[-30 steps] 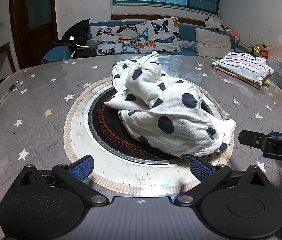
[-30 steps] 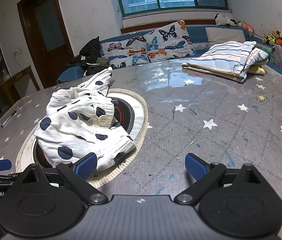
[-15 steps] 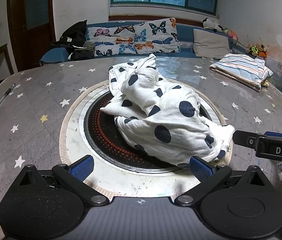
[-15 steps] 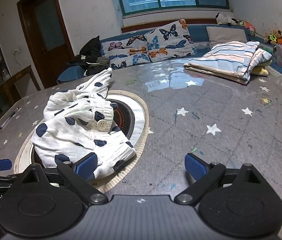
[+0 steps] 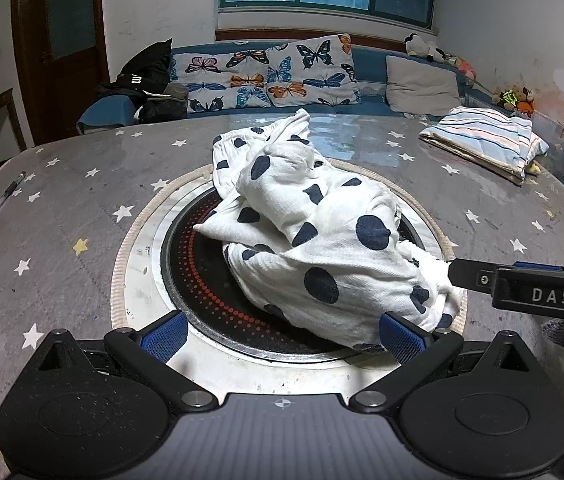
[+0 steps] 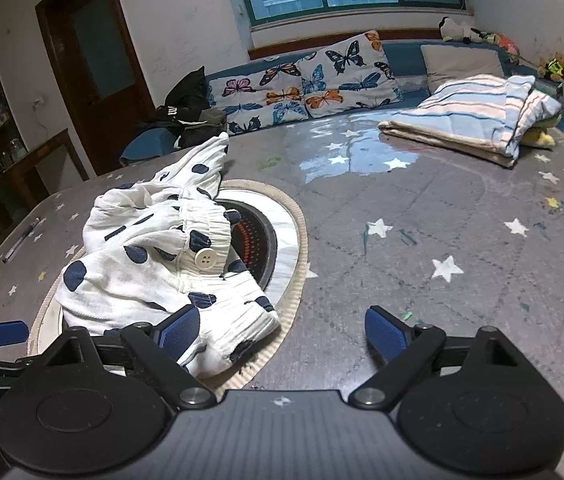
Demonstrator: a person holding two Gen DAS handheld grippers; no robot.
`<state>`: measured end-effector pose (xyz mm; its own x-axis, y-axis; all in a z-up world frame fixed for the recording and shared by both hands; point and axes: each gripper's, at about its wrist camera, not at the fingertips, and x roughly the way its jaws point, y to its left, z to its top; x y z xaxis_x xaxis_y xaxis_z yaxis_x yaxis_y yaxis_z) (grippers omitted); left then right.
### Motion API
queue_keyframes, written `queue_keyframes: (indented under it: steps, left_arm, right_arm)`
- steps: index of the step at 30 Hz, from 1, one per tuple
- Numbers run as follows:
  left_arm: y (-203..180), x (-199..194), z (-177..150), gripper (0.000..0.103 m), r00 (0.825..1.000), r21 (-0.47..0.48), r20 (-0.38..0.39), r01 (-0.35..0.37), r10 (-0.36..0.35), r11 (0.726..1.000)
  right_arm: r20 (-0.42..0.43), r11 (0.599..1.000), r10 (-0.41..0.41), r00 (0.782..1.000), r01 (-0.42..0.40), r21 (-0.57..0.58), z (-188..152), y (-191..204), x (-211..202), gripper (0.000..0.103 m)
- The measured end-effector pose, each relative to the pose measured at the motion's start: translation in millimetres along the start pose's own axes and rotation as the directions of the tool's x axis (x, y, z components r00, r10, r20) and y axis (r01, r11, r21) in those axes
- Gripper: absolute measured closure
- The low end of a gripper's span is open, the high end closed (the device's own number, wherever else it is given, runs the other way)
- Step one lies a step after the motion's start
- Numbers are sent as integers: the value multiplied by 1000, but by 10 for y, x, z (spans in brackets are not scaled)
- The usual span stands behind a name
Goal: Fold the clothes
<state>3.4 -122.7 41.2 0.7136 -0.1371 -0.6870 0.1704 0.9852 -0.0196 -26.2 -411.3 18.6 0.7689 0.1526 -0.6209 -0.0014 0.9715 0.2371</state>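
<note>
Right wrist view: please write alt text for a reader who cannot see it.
A crumpled white garment with dark dots lies on a grey star-patterned table, partly over a round black inset. The right claw is closing, with the garment's near edge between its blue pads. A folded striped cloth lies at the far right.

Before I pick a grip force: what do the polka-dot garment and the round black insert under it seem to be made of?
The polka-dot garment looks like thin woven cotton or gauze, matte: it crumples into soft folds and shows a fine crinkled weave, with a pale button. The round black insert looks like glossy glass or ceramic with red printed dots, ringed by a metal-looking band; it is likely a cooktop, though that is uncertain.
</note>
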Motion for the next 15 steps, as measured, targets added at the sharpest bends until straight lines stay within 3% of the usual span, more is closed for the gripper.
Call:
queue_keyframes:
  steps: [3,6,11,15]
  left_arm:
    - [9,9,21,2,1000,-5,6,9,-9,1000]
    - [21,22,41,11,1000,-8,9,20,-20,1000]
    - [36,32,49,28,1000,-20,12,28,-28,999]
    - [68,32,57,49,999,-32,18,31,-31,999]
  right_arm:
    - [-7,1000,16,1000,-16,-3,19,-2,52,17]
    - [-12,999,27,1000,-27,-19,45,16,99,20]
    - [-27,997,59,998,-61,-45,84,55,182,29]
    - [-37,994,80,996,-83,-70,89,96,228,38]
